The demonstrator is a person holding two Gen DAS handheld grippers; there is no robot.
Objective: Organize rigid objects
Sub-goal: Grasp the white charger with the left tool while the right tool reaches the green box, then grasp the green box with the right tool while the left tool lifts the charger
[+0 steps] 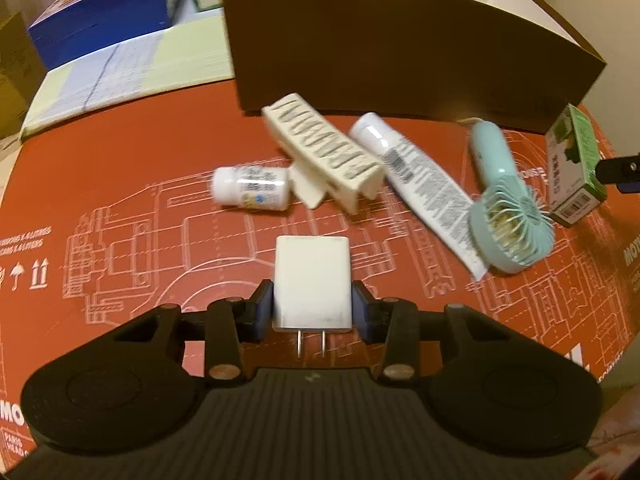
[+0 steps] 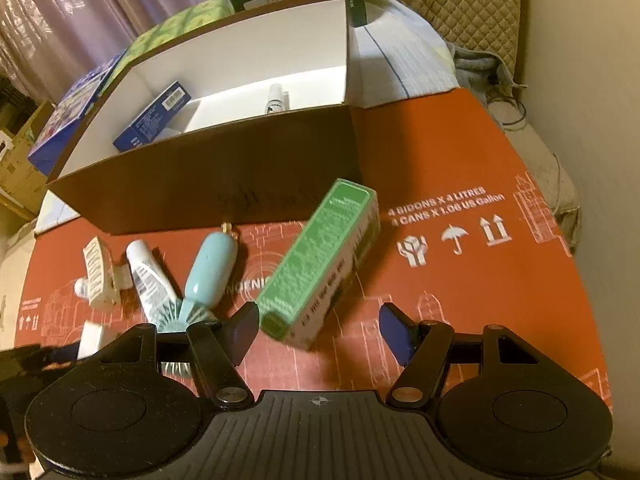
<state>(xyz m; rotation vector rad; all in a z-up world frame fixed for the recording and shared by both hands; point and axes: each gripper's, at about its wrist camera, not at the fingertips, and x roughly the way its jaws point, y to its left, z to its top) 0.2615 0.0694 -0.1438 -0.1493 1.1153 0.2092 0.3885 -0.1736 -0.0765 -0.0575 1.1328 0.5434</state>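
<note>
My left gripper [image 1: 312, 306] is shut on a white plug charger [image 1: 312, 280], prongs toward the camera, over the red cardboard sheet [image 1: 120, 168]. Beyond it lie a white pill bottle [image 1: 250, 188], a cream hair claw [image 1: 324, 146], a white tube [image 1: 416, 176] and a teal hand fan [image 1: 504, 208]. My right gripper [image 2: 318, 328] is open, its jaws on either side of the near end of a green carton [image 2: 320, 260] lying on the sheet; the carton also shows in the left view [image 1: 574, 166]. The brown box [image 2: 224, 196] stands behind.
Inside the brown box lie a blue carton [image 2: 154, 118] and a small white bottle [image 2: 277, 98]. Blue boxes [image 1: 104, 12] and a pale sheet [image 1: 120, 76] sit at the left. A quilted cushion [image 2: 444, 4] and grey cloth [image 2: 480, 64] are at the right.
</note>
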